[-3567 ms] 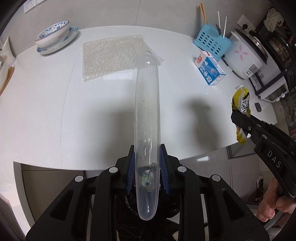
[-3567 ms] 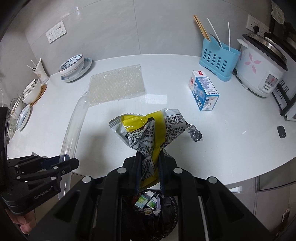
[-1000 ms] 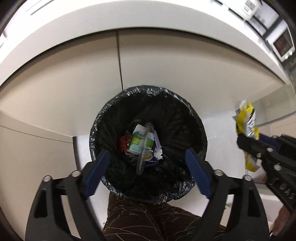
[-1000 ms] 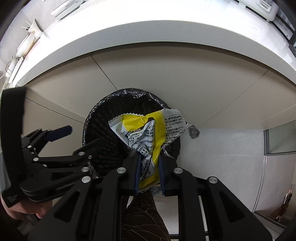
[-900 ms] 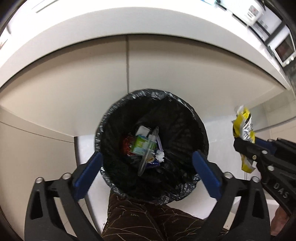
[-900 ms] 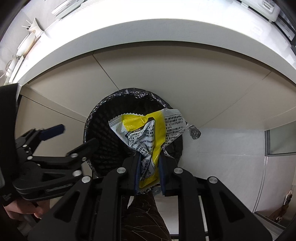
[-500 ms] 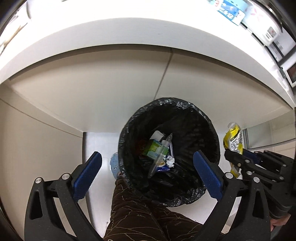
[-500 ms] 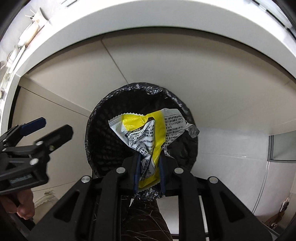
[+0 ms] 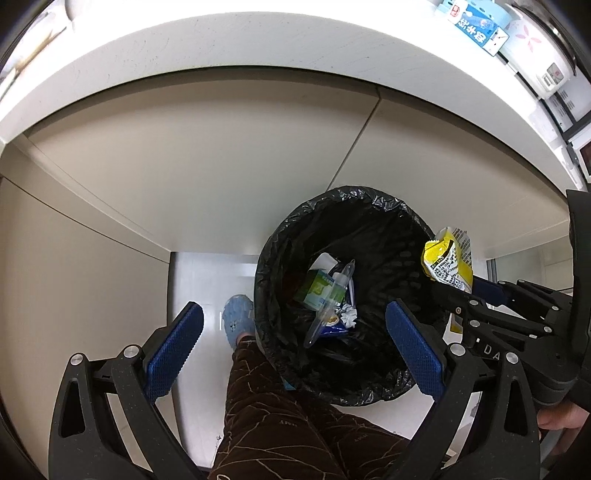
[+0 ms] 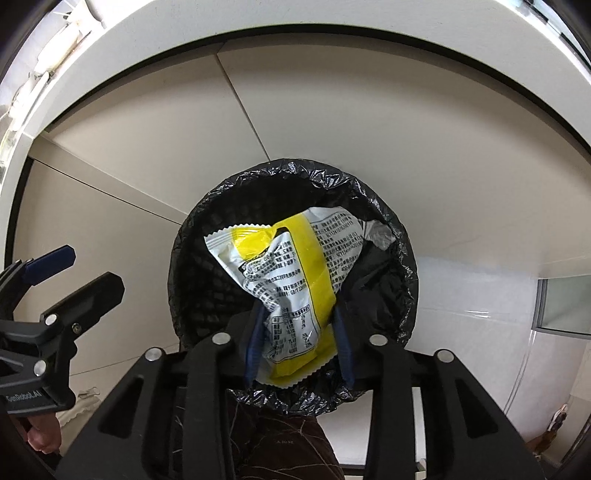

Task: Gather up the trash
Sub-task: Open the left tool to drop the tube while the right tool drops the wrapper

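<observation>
- Right wrist view: right hand-held gripper (image 10: 299, 339) points down over the bin, jaws have just been opening; yellow-and-silver snack wrapper (image 10: 295, 273) still sits between the blue pads, gap visible on its right side, contact on the left pad unclear.
- Wrapper hangs right above the mouth of the black-lined trash bin (image 10: 402, 243), crumpled top fanned out over the opening.
- Left wrist view: left hand-held gripper (image 9: 291, 347) jaws spread wide, nothing between the blue pads (image 9: 413, 347).
- Same view: bin (image 9: 280, 236) is below and a bit right of the left gripper; inside lie a clear plastic tube (image 9: 328, 302), a green-white carton (image 9: 317, 288) and crumpled bits.
- Wrapper (image 9: 448, 262) shows at the bin's right rim, in the right gripper's tips.
- Bin stands on the floor against beige cabinet fronts (image 9: 221, 147), under the white surface (image 9: 258, 40) edge.
- Person's brown trouser leg (image 9: 280, 421) and blue slipper (image 9: 236, 317) just left of the bin.
- Milk carton (image 9: 474, 24) and rice cooker (image 9: 535, 40) on the surface, top right.
</observation>
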